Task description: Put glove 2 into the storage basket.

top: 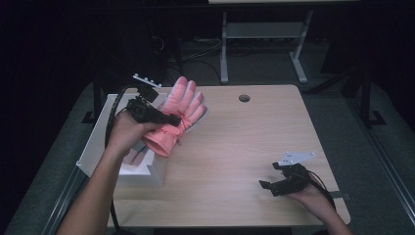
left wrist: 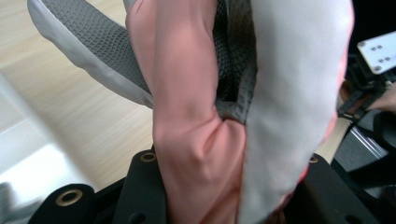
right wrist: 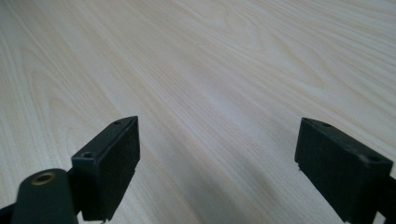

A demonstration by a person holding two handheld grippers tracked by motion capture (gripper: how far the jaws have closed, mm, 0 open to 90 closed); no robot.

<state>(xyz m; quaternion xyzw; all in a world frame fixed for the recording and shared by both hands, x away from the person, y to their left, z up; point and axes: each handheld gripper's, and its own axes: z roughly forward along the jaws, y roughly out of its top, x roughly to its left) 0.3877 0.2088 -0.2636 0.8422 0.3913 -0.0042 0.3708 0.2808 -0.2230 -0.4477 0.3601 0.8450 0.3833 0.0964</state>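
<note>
Left gripper, jaws clamped on the gathered cuff region of the pink glove, holds it lifted just above the white box, at that box's far right corner. Right gripper, jaws apart and empty, rests on the table, well right of the box. Risk: the bunched fabric, apparently pinched on a fold only, may slip free and drop outside the box.

Sitting clamped between the jaws of the left gripper: glove, fingers fanning beyond the tips, cuff hanging below. Lying just under and behind that claw: box at the table edge. Resting well apart to its right: right gripper.
</note>
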